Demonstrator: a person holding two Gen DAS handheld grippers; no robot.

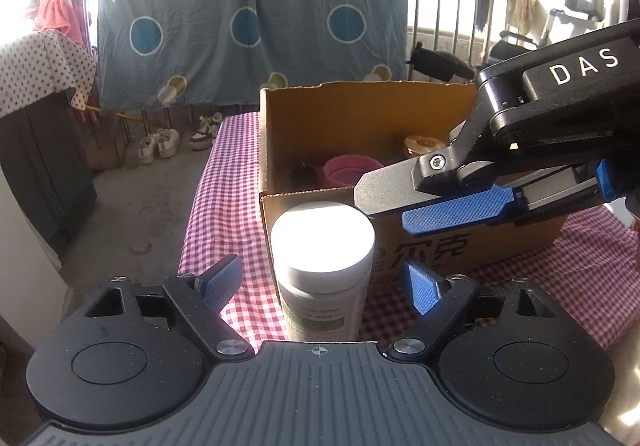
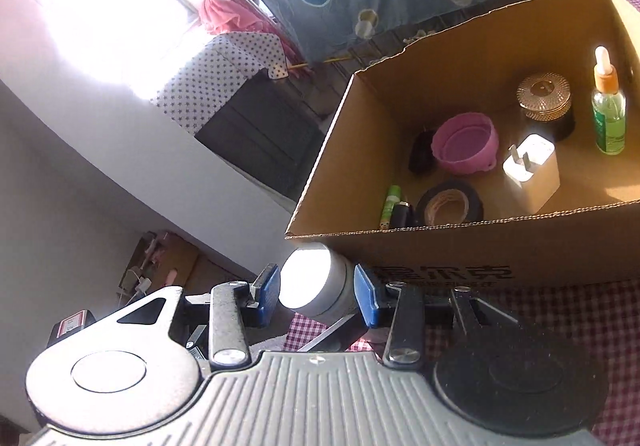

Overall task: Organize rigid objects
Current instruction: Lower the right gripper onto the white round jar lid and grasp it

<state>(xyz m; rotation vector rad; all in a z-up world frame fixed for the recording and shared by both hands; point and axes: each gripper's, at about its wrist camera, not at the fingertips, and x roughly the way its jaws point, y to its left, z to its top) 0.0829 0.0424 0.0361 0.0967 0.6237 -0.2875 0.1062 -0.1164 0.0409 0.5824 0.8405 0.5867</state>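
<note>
White cap first: the tall white-capped bottle (image 1: 323, 242) stands on the red checked cloth (image 1: 224, 174), right between the pads of the left tongs (image 1: 320, 282). These tongs are apart and do not touch it yet. If one pad hits first, I think the bottle may tip over. Just behind it is the cardboard box (image 1: 276, 134), so it must go up over that wall. Inside wait a pink cup (image 2: 464, 142), a tape roll (image 2: 448, 202), a white plug (image 2: 532, 174) and a dropper bottle (image 2: 609, 106). The right tongs (image 2: 316, 288), a bit apart and empty, hang near the cap and could bump it.
</note>
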